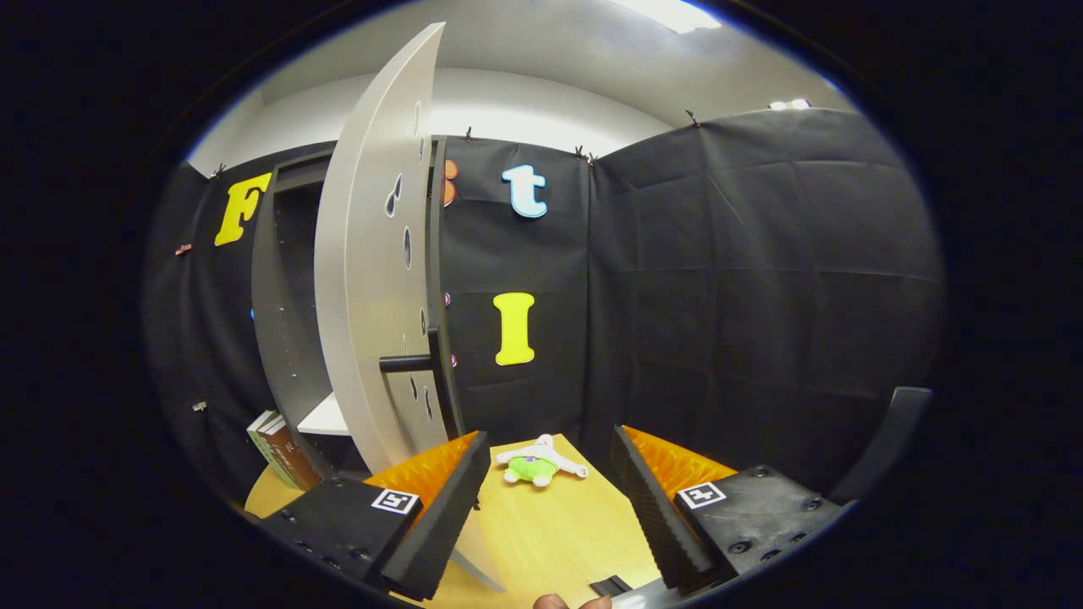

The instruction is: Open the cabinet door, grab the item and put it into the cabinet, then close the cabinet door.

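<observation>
Right, there's your toy (538, 462), a small white and green plush lying on the table (550, 533), just ahead of the fingers and roughly centred between them. It is untouched, with bare wood all round it.

Your gripper (550, 507) is spread wide, holding nothing. The left finger (440, 507) sits very near the lower edge of the door (372, 279); whether it touches is hard to tell. The right finger (656, 512) hangs over bare table.

Now the door: it stands swung well out, edge-on to you, with its dark handle (406, 364) sticking out on the near side. Behind it the cabinet (283, 321) is open, and you can see a pale shelf (326, 419) low down inside. So by my reading the first step is done.

What's left is the bulk of it: close on the toy, carry it round the door to the cabinet, set it inside, then swing the door shut.

Further out, some books (279, 448) lean at the foot of the cabinet on the left, so mind them on the way in. A dark chair back (888, 431) pokes up beyond the right finger, well apart from the toy. Your fingertip (554, 601) shows just behind the gripper.
</observation>
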